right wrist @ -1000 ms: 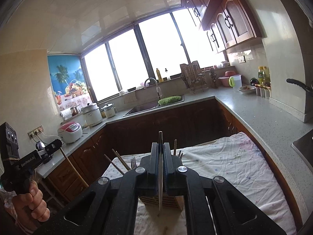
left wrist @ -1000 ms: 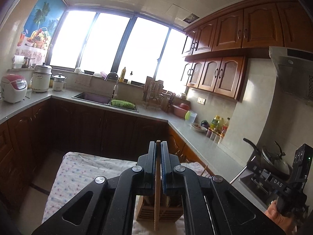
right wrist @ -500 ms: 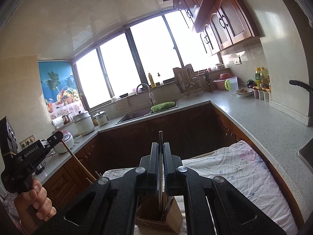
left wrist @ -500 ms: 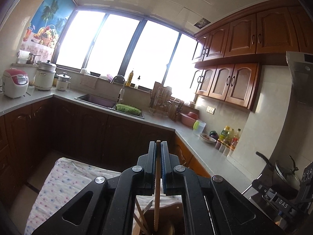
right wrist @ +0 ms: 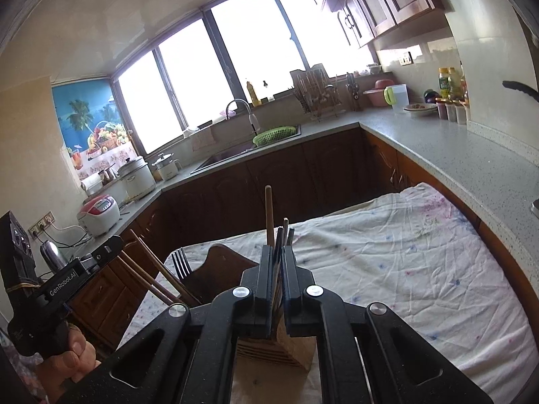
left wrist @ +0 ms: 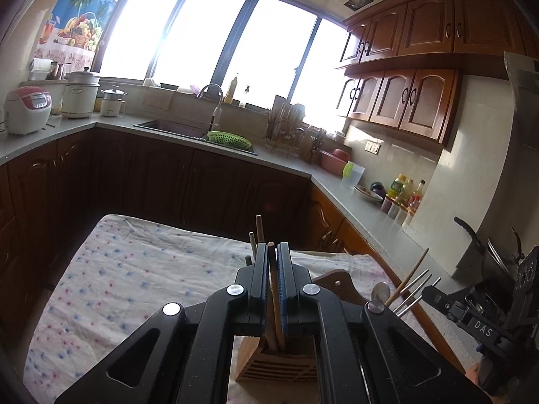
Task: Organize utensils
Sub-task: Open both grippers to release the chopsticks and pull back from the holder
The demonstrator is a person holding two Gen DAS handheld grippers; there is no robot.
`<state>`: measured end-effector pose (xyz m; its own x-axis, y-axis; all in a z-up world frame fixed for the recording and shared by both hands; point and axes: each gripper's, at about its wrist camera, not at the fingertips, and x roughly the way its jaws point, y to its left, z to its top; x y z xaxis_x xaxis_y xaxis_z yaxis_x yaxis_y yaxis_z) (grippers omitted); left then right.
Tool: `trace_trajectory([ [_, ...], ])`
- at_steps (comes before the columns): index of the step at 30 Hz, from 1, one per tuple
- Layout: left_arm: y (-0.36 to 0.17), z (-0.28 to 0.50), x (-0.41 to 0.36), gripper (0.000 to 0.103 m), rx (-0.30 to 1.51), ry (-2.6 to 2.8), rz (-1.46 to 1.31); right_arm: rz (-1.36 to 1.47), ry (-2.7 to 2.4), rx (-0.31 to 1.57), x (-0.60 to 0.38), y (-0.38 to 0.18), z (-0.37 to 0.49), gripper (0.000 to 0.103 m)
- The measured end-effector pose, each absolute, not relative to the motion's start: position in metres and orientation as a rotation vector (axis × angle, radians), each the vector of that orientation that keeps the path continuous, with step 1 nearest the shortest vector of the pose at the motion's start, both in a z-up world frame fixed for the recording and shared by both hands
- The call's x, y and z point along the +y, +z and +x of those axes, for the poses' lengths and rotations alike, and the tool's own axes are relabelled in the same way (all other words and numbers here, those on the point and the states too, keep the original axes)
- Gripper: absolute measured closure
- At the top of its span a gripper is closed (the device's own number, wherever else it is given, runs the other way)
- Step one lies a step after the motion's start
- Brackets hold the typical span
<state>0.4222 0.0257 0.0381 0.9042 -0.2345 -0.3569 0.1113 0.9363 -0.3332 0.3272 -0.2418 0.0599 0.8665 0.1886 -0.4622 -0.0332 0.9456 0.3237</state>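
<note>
My left gripper (left wrist: 273,247) is shut on a wooden stick (left wrist: 274,289) held upright. The stick's lower end reaches into a slatted wooden utensil holder (left wrist: 276,363) right below. My right gripper (right wrist: 278,249) is shut on a thin dark metal utensil (right wrist: 279,235), whose lower end goes down toward the wooden holder (right wrist: 279,350). A taller wooden stick (right wrist: 268,215) stands just behind its fingers. In the right wrist view the left gripper (right wrist: 114,245) sits at lower left, next to slanting wooden sticks (right wrist: 151,269) and a fork (right wrist: 180,266). The holder's compartments are mostly hidden by the grippers.
The holder stands on a table under a white spotted cloth (left wrist: 134,286). A spoon (left wrist: 380,291) and metal handles (left wrist: 416,289) lean out to the right. Dark cabinets and a grey counter (right wrist: 454,144) ring the table. A hand (right wrist: 67,363) grips the left tool.
Both grippers have come down toward the table. The holder has moved in close under them, and the held stick and metal utensil now reach into it.
</note>
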Motion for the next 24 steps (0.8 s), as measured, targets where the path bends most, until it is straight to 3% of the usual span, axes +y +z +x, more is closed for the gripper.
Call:
trace_trajectory([
  [9,0.047,0.413,0.028,0.099,0.419,-0.203,-0.288,0.324,0.115,0.534,-0.24,0.06,0.33,0.098],
  [14,0.054,0.403,0.033,0.081,0.422,-0.217,-0.284,0.334,0.125,0.528,-0.241,0.063,0.329,0.092],
  [16,0.06,0.394,0.036,0.071,0.402,-0.208,-0.289,0.347,0.126,0.516,-0.243,0.066,0.324,0.084],
  [18,0.065,0.382,0.041,0.056,0.376,-0.189,-0.29,0.356,0.122,0.492,-0.246,0.072,0.317,0.06],
  [19,0.065,0.376,0.043,0.044,0.364,-0.181,-0.295,0.356,0.119,0.48,-0.247,0.074,0.314,0.057],
  [22,0.064,0.351,0.05,0.029,0.343,-0.16,-0.311,0.359,0.124,0.45,-0.249,0.082,0.301,0.048],
  [24,0.059,0.334,0.054,0.018,0.342,-0.139,-0.322,0.361,0.123,0.42,-0.249,0.085,0.29,0.016],
])
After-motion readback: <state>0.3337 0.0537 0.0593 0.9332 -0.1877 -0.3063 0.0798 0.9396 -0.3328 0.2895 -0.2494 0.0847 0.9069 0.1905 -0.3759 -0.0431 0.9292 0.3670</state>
